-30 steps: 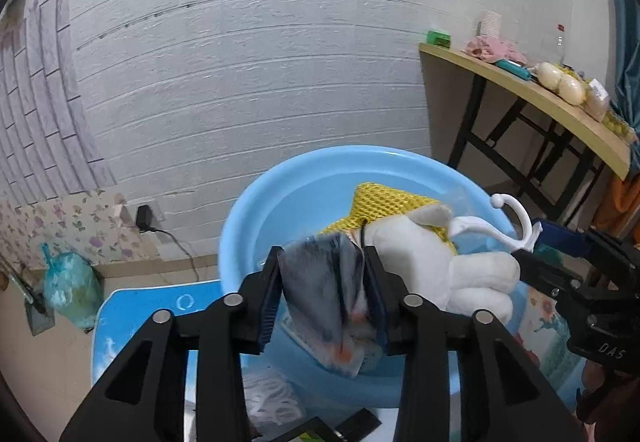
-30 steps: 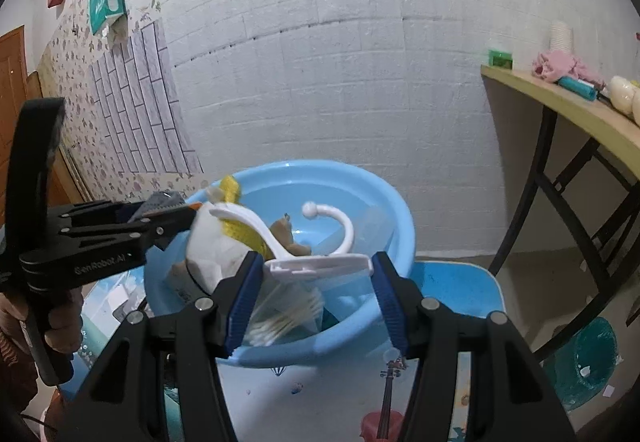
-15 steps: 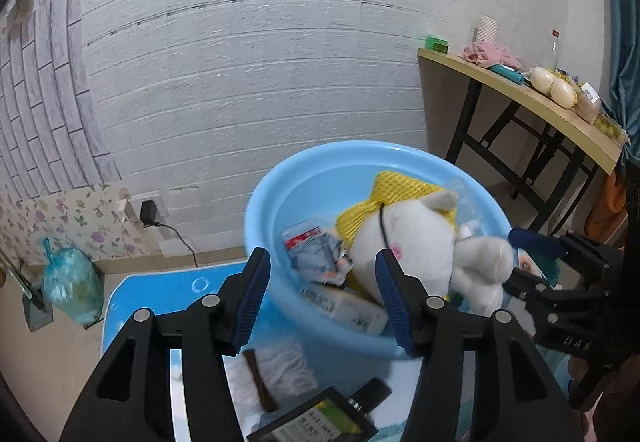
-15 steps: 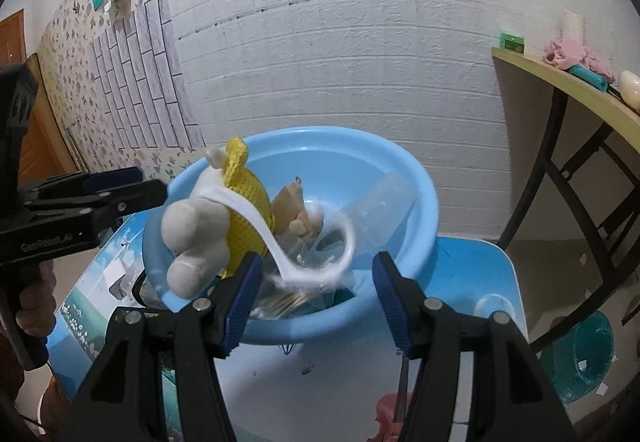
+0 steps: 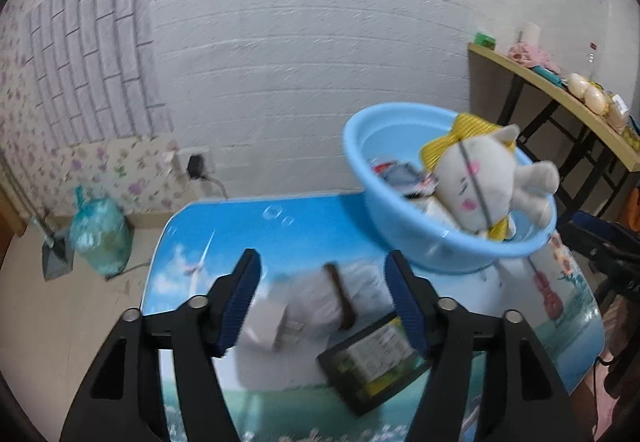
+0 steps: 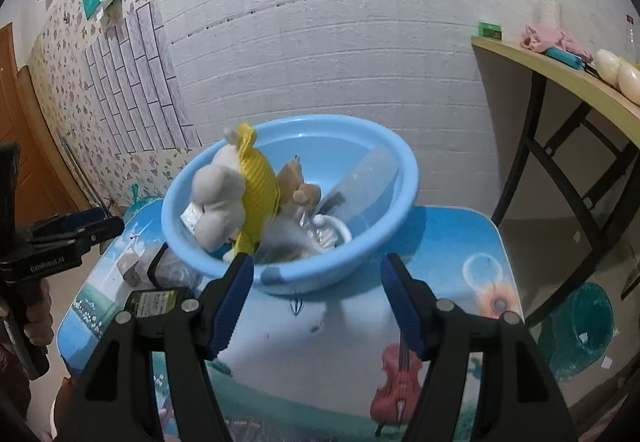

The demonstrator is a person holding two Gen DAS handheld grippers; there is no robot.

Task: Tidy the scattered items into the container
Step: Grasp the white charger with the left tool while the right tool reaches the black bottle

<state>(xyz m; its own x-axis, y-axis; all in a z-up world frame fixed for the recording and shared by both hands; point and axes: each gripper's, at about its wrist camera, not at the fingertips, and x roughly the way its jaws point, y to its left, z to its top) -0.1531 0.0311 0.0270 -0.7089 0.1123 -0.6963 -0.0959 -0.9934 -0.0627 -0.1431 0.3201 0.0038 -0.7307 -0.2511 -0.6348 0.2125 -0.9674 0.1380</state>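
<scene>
The round light-blue plastic basin [image 6: 392, 178] stands toward the back of the small table with the blue printed top [image 6: 460, 242], and it is already heaped: a white plush cat with a yellow bow [image 5: 480, 182] lies against the rim, with packets, a clear bag and a white plastic hook [image 6: 334, 232] tucked in beside it. The right gripper [image 6: 316, 302] hovers just in front of the basin, its jaws opening with nothing between them, so it is free for another pick. The left gripper [image 5: 322, 300] points down at what is left on the table: a blurred white packet with a brown strip [image 5: 332, 298] and a flat black box with a yellow-green label [image 5: 376, 356] just beside it. Its jaws are opening too, empty, and frame the white packet, probably as the next thing to lift into the basin.
</scene>
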